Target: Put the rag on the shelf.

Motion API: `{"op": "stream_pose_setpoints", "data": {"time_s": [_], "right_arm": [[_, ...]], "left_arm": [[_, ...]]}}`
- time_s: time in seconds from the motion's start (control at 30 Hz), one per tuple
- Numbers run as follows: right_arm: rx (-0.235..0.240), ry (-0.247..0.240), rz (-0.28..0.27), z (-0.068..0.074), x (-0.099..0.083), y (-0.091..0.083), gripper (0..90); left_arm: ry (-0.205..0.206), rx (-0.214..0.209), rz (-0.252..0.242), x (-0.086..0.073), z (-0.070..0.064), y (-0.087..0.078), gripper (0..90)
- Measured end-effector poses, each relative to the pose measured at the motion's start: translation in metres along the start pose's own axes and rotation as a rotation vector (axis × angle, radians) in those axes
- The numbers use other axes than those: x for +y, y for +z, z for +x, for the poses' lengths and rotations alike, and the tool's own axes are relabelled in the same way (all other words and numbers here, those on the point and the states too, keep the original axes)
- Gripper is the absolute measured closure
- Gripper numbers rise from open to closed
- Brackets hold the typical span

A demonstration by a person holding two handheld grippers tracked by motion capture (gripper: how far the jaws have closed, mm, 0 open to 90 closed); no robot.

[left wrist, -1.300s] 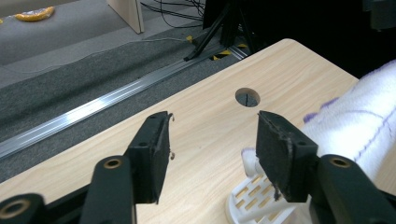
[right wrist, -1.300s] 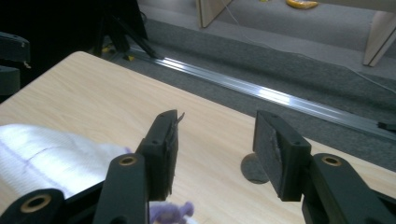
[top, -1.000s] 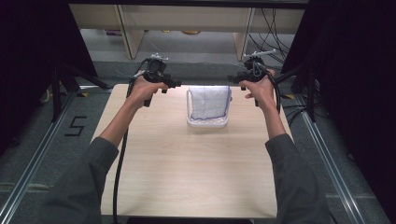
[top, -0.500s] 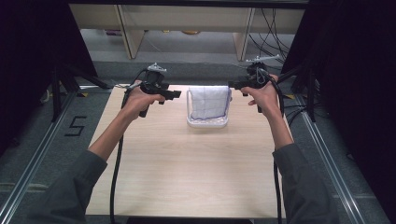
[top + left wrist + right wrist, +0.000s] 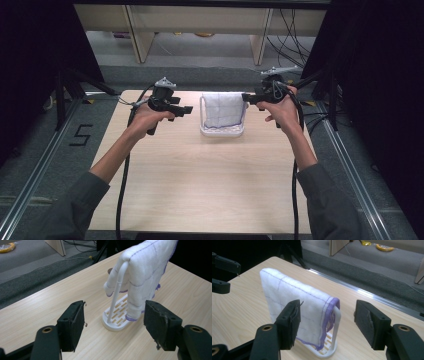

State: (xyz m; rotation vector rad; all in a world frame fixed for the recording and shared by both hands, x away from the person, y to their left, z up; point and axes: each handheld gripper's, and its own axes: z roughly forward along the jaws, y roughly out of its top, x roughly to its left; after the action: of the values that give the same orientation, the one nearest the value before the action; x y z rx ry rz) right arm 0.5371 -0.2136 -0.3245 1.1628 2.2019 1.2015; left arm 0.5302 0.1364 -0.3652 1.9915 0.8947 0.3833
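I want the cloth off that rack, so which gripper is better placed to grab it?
Probably the right gripper: its open jaws sit almost against the cloth at the rack's end, while the left gripper stands farther off.

A pale wood-grain table [image 5: 200,190] stands on grey carpeted floor [image 5: 210,65], light wooden shelving uprights [image 5: 137,35] behind, black curtains [image 5: 30,60] flanking.

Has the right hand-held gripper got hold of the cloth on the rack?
Apart. The right gripper view shows the right hand-held gripper open, its jaws short of the cloth on the rack.

Lab: cables [image 5: 292,22], aluminium rails [image 5: 350,165]
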Motion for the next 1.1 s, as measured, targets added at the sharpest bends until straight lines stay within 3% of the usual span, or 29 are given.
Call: {"op": "stream_pose_setpoints", "data": {"time_s": [0.13, 0.23, 0.27, 0.4, 0.7, 0.8, 0.93, 1.1], "right_arm": [[0.0, 0.009, 0.0, 0.004, -0.005, -0.006, 37.2], [0.011, -0.011, -0.011, 0.005, -0.01, -0.008, 37.0], [0.014, 0.01, -0.007, 0.008, -0.012, -0.01, 36.9], [0.023, 0.0, -0.028, 0.01, -0.018, -0.011, 36.8], [0.051, 0.009, -0.048, 0.024, -0.037, -0.014, 36.8], [0.045, -0.017, -0.061, 0.025, -0.043, -0.017, 36.8], [0.059, -0.004, -0.068, 0.03, -0.053, -0.022, 36.8], [0.08, -0.004, -0.089, 0.033, -0.064, -0.026, 36.6]], "left_arm": [[0.035, 0.007, 0.007, -0.007, -0.007, -0.004, 31.6], [0.031, -0.013, -0.013, -0.012, -0.013, -0.008, 31.4], [0.036, -0.018, -0.012, -0.014, -0.015, -0.009, 31.2], [0.032, -0.04, -0.036, -0.02, -0.023, -0.013, 30.8], [0.066, -0.045, -0.066, -0.035, -0.041, -0.026, 30.8], [0.055, -0.058, -0.08, -0.043, -0.044, -0.026, 30.5], [0.03, -0.085, -0.081, -0.053, -0.048, -0.027, 29.2], [0.046, -0.099, -0.069, -0.063, -0.056, -0.027, 28.5]]}}
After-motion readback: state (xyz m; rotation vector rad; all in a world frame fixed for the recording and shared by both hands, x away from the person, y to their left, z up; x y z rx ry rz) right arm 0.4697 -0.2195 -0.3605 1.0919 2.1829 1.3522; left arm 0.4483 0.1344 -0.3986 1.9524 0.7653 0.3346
